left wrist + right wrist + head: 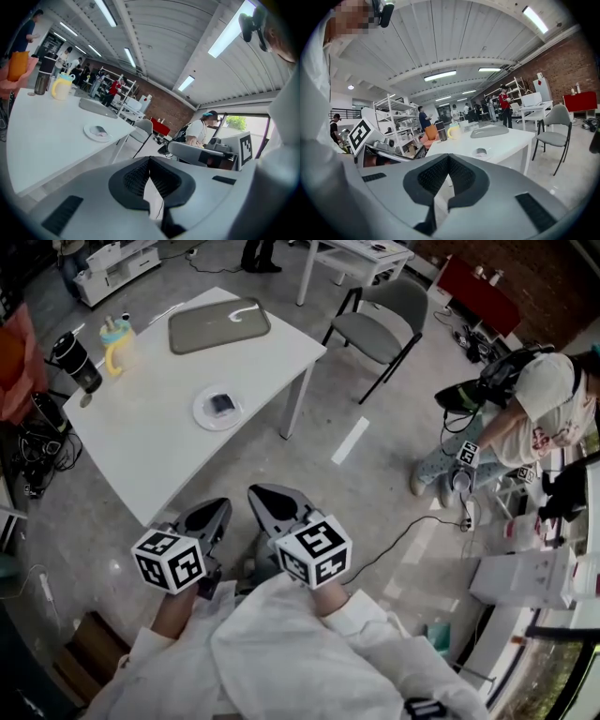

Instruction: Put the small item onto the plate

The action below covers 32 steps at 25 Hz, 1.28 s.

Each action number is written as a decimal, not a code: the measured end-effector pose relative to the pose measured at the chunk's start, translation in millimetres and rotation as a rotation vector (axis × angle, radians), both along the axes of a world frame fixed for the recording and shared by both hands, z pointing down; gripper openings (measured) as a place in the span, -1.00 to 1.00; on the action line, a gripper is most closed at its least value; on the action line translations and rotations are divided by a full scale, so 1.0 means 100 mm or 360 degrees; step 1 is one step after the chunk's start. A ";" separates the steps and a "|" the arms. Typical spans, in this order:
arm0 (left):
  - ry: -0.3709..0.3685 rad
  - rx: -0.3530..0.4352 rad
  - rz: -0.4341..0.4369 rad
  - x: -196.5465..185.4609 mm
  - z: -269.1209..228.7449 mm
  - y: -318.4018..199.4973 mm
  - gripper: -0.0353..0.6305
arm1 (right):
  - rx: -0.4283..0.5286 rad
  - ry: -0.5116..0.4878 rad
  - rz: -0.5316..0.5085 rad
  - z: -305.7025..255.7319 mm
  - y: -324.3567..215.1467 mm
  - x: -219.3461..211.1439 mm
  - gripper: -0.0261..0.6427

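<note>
A white plate (204, 417) lies on the white table (150, 437), with a small dark item (221, 404) lying on it. The plate (92, 134) with the item (100, 130) shows in the left gripper view, and the plate (481, 153) shows small in the right gripper view. Both grippers are held close to my body, off the table's near edge. My left gripper (214, 514) is shut and holds nothing. My right gripper (265, 500) is shut and empty too.
On the table stand a grey tray (218, 324), a yellow mug (117, 343) and a dark tumbler (75, 362). A grey chair (380, 320) stands beside the table's right end. A person (525, 409) bends over at the right, with cables on the floor.
</note>
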<state>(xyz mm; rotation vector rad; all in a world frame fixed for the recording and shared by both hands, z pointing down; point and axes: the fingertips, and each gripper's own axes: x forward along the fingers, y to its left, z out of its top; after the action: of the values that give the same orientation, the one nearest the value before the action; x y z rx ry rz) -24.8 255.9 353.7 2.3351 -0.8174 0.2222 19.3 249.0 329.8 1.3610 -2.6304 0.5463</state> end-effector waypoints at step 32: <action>-0.0076 -0.0043 -0.0264 0.38 0.09 -2.72 -0.88 | -0.0042 0.0053 -0.0272 0.09 -2.74 0.49 -0.91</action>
<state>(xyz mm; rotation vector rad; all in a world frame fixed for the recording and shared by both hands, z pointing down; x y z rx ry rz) 12.9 -16.3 362.4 2.2306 -1.0196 0.2168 68.7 -25.2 338.6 1.1140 -2.6692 0.5281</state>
